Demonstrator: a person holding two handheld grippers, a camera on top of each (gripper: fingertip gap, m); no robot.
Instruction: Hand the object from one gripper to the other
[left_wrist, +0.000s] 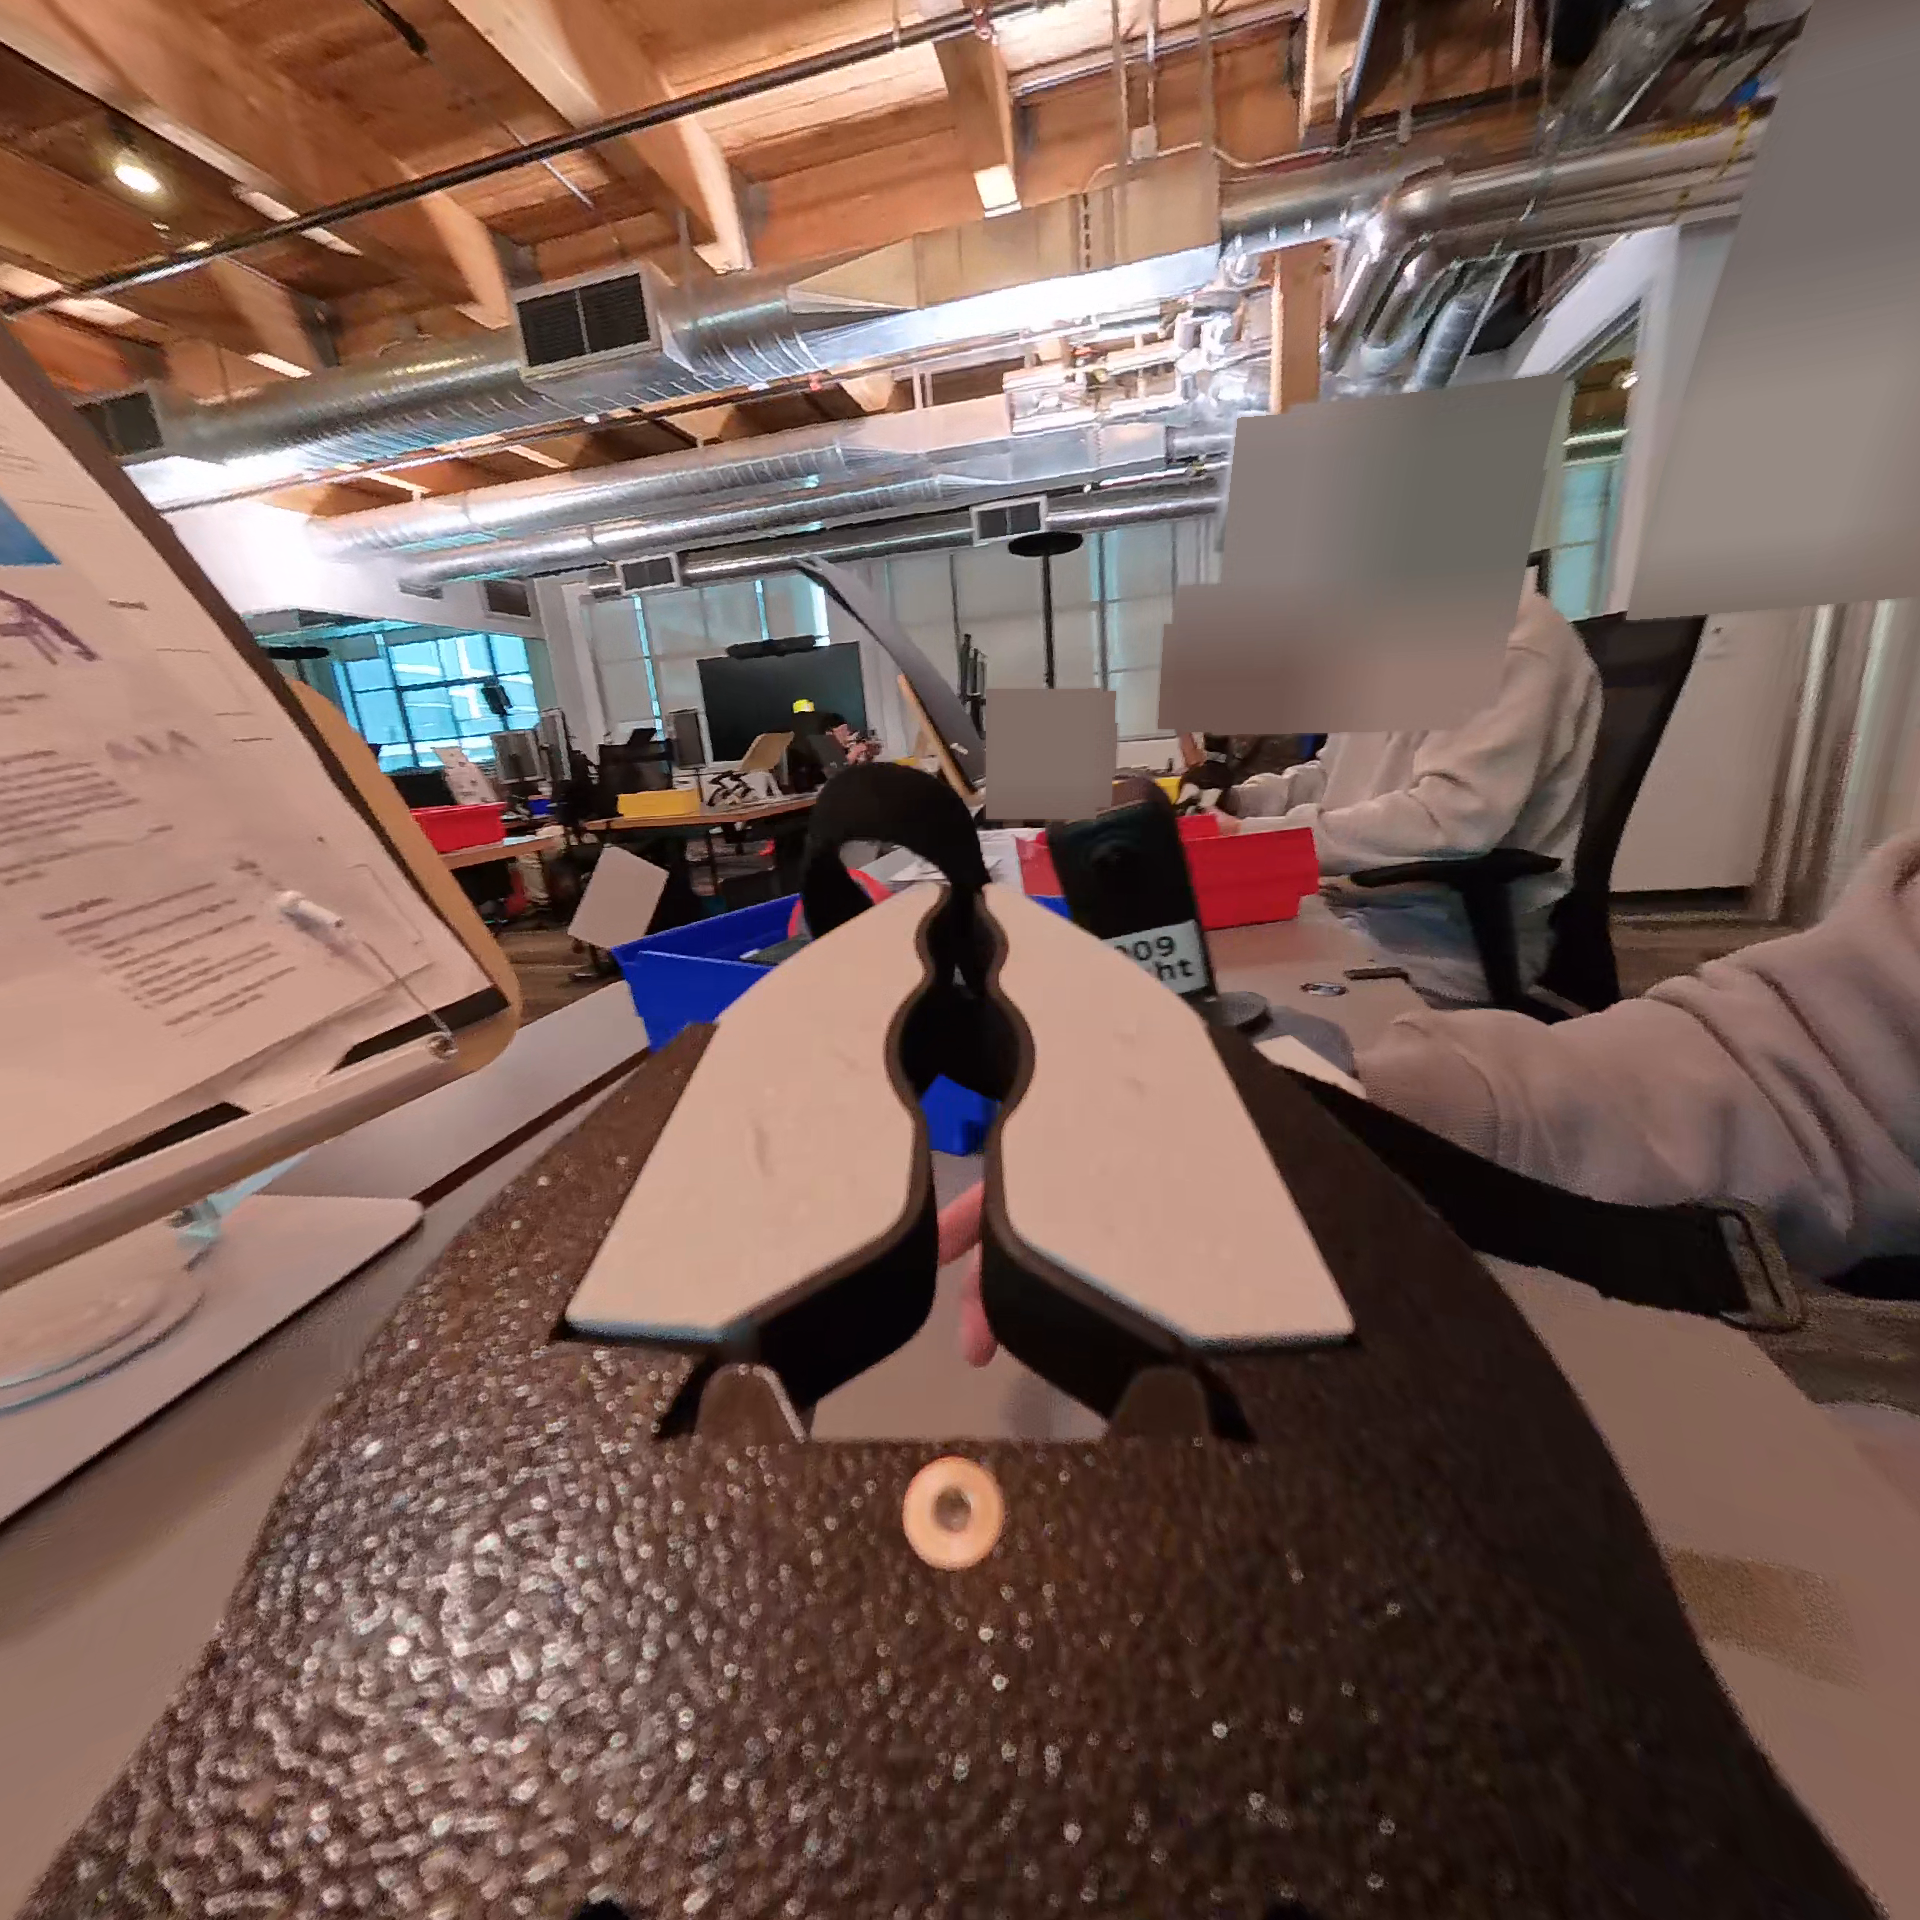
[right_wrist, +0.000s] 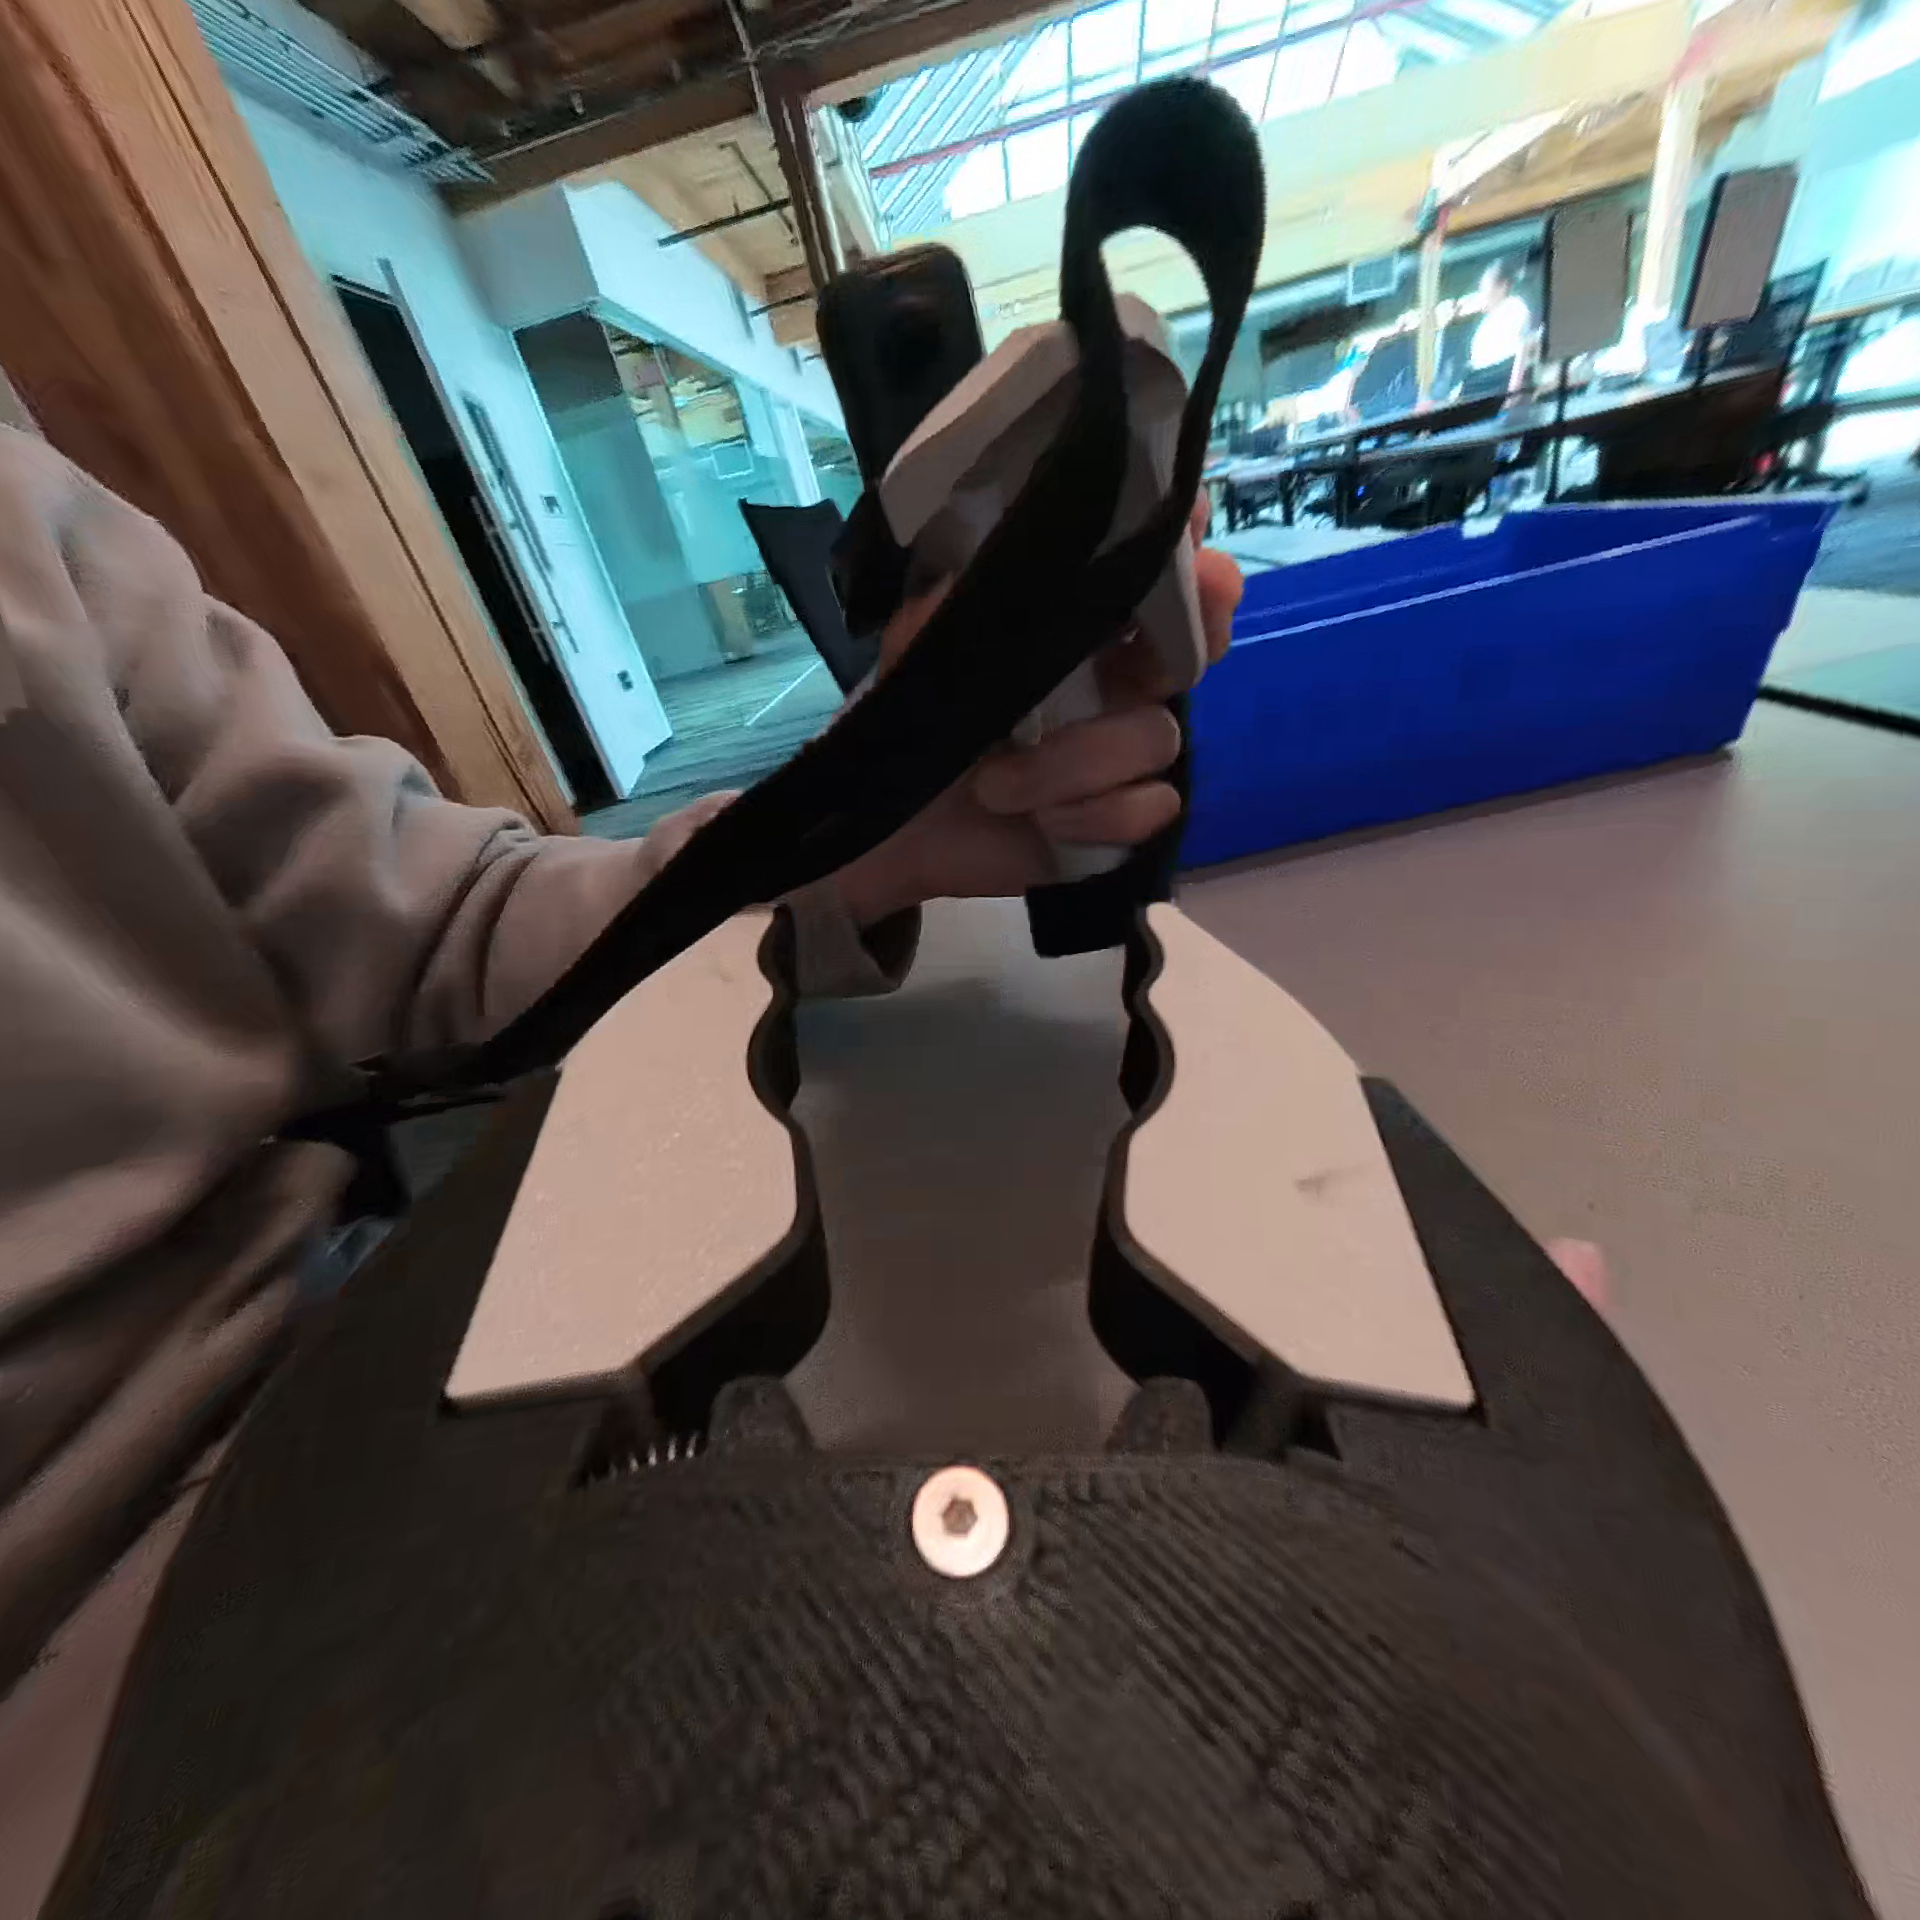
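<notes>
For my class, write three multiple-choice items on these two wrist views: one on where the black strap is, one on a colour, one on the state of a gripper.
1. Where is the black strap held?
A. Between the left gripper's fingers
B. Inside the blue bin
C. Flat on the table

2. What colour is the bin behind the left gripper in the right wrist view?
A. Green
B. Blue
C. White

3. How does the right gripper stand?
A. Shut on the strap
B. Shut on nothing
C. Open

Answers:
1 A: the left gripper's fingers pinch the strap, its loop rising above the tips.
2 B: the bin's wall is plainly blue.
3 C: a wide gap separates its fingers, nothing between them.
</notes>
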